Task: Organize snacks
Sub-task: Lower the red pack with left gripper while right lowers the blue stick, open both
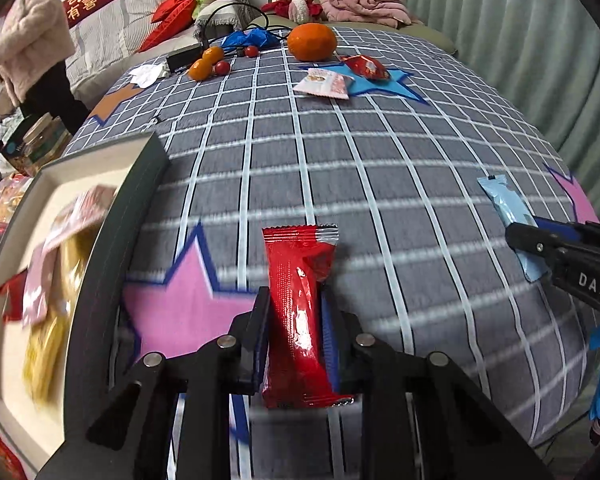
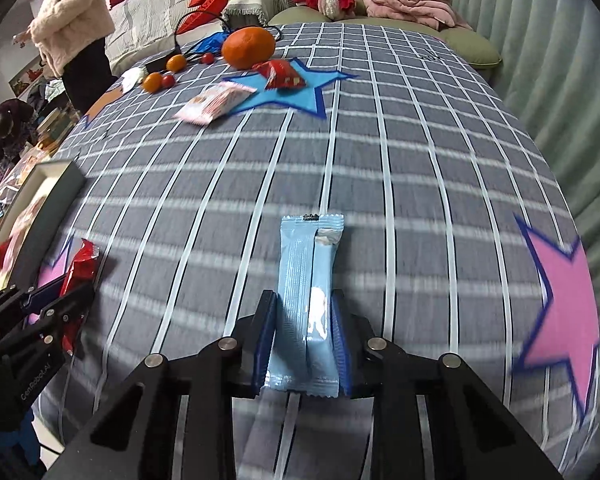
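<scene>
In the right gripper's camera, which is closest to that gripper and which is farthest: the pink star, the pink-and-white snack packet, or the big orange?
From the right gripper:
1. Pink star, close on the right side.
2. Pink-and-white snack packet, far ahead to the left, at the blue star's edge.
3. Big orange, farthest, at the back of the table.

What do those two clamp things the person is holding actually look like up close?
Both are matte black. The left gripper and right gripper each have two flat fingers lined with ribbed blue pads, driven by angular linkage arms with round silver pins. Seen from the other camera, white lettering reads "DAS" on the right gripper and "GenRobot.AI" on the left. A blue glove shows behind each.
</scene>
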Tool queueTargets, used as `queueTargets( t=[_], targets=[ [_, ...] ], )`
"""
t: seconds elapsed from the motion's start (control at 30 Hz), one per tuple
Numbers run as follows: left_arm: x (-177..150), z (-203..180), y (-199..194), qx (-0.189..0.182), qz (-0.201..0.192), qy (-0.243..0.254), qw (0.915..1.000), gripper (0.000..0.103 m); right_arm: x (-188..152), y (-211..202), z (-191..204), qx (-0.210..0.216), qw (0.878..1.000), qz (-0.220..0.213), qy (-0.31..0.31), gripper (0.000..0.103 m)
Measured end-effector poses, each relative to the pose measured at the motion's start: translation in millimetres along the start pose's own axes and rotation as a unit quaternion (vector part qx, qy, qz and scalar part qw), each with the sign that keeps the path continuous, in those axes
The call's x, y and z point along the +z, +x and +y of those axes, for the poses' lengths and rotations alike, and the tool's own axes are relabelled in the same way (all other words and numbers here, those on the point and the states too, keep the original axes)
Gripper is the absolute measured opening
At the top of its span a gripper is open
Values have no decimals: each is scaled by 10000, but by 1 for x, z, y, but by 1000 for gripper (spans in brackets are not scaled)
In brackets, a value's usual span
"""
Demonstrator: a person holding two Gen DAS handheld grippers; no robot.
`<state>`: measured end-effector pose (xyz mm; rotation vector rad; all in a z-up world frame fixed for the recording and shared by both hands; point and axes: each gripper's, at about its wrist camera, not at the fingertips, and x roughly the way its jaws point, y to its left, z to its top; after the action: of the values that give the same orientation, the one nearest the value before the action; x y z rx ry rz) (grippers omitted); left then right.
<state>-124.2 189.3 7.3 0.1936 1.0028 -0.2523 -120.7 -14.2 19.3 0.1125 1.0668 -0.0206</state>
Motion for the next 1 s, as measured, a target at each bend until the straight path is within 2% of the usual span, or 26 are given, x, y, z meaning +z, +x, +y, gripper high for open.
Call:
queueTargets(
  t=[0.2,0.27,0.3,0.33,0.37,0.4,0.43,0.6,0.73,1.0],
  targets=[
    [-19,0,-12,-66,-102,-77,9999,27,-45,-25,7,-71,9999,-28,-89,29],
    [-20,0,-12,14,-148,-59,9999,34,-58,-32,9,-111,9999,-62,-104,29],
    [-20,0,-12,72,-155,-55,9998,48,-60,-34,10,-129,9998,-73,-111,29],
    [-19,1,-10,154,-156,-64,9997,67,-62,-35,10,-137,9998,-84,-111,31],
    [-17,4,-7,162,-122,-106,9997,77,-63,-35,10,-116,9998,-92,-101,35],
    [-15,7,-3,73,-62,-178,9998,84,-63,-35,9,-13,9999,-92,-69,62],
    [-14,11,0,-97,-50,-297,9995,87,-61,-34,9,38,10000,-59,-8,102],
    [-10,8,9,-127,-41,-169,9998,103,-49,-17,2,-155,9994,0,321,103],
    [-14,5,8,-128,-302,-119,9994,103,-44,-9,13,-475,9989,-22,-14,103],
    [-18,5,7,-161,-460,-100,9988,103,-51,-11,11,-336,9983,-418,-243,103]
  ],
)
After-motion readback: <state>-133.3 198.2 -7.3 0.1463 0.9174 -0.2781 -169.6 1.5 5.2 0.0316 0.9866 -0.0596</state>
